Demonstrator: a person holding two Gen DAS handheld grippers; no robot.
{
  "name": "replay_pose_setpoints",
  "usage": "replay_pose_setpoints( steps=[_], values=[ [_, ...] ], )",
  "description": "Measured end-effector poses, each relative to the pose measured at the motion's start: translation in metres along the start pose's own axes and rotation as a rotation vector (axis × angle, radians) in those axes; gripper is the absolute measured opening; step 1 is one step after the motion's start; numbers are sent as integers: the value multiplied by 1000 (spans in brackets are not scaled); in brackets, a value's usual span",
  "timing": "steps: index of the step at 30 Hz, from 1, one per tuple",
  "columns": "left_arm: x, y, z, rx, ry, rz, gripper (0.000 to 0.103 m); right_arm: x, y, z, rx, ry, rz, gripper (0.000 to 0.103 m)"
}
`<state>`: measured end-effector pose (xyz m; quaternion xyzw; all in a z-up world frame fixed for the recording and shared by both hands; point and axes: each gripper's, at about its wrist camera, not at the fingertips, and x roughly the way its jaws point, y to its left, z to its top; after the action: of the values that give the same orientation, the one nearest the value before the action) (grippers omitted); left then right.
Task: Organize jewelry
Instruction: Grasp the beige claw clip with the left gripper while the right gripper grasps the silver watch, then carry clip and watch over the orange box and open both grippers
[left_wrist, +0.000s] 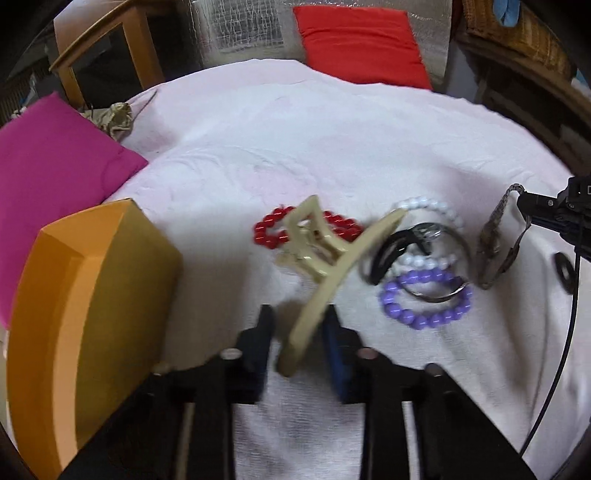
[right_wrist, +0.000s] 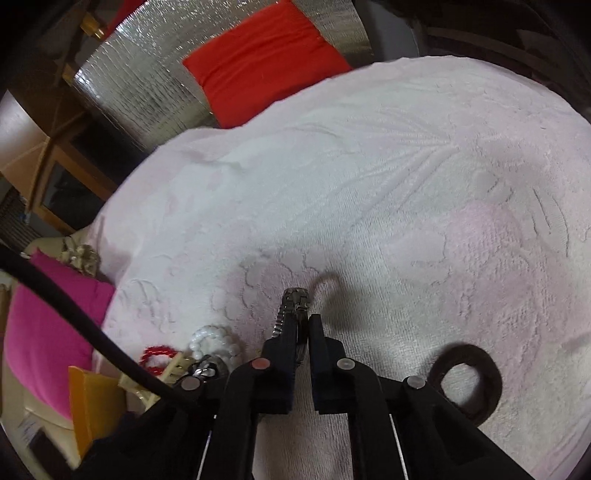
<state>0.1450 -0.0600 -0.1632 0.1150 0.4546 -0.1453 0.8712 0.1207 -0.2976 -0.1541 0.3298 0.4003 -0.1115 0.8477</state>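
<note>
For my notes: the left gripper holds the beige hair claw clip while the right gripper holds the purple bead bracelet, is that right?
Not quite. The left gripper does hold the beige hair claw clip, but the right gripper holds a metal watch band; the left wrist view shows the purple bead bracelet on the cloth.

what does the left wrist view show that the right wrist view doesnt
Only the left wrist view shows the purple bead bracelet, and the left hand-held gripper shut on the beige hair claw.

Only the right wrist view shows the dark hair tie whole on the white towel, and close up, the right hand-held gripper shut on the metal watch band.

Both show the red bead bracelet, white bead bracelet, orange box, pink cushion and red cushion.
</note>
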Motion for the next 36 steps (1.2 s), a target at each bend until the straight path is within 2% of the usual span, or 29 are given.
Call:
replay_pose_setpoints(
  steps=[2,4,9,15,22,25,29,34,36],
  values=[
    [-5,-3,-1,5,-11,-39,15,-10,-1,1,-7,-25,33,7],
    [-10,-8,-3,7,-26,-57,12,-16,1,1,-21,-46,52,7],
    [-26,-18,-7,6,-56,-105,11,-28,-11,-1,11,-31,108,7],
    [-52,-12,-9,-3,-100,-132,11,-52,-18,4,1,-82,133,8],
    [-102,5,-14,-51,-217,-114,11,-94,-1,2,-67,-186,241,8],
    [-128,18,-18,-68,-280,-76,11,-109,21,-7,-121,-216,303,8],
    [-153,49,-35,-139,-323,36,11,-119,66,-27,-195,-227,413,8],
    [-155,105,-62,-239,-278,226,11,-110,132,-66,-282,-164,504,8],
    [-152,132,-74,-311,-231,261,11,-99,158,-83,-312,-125,522,8]
  ],
)
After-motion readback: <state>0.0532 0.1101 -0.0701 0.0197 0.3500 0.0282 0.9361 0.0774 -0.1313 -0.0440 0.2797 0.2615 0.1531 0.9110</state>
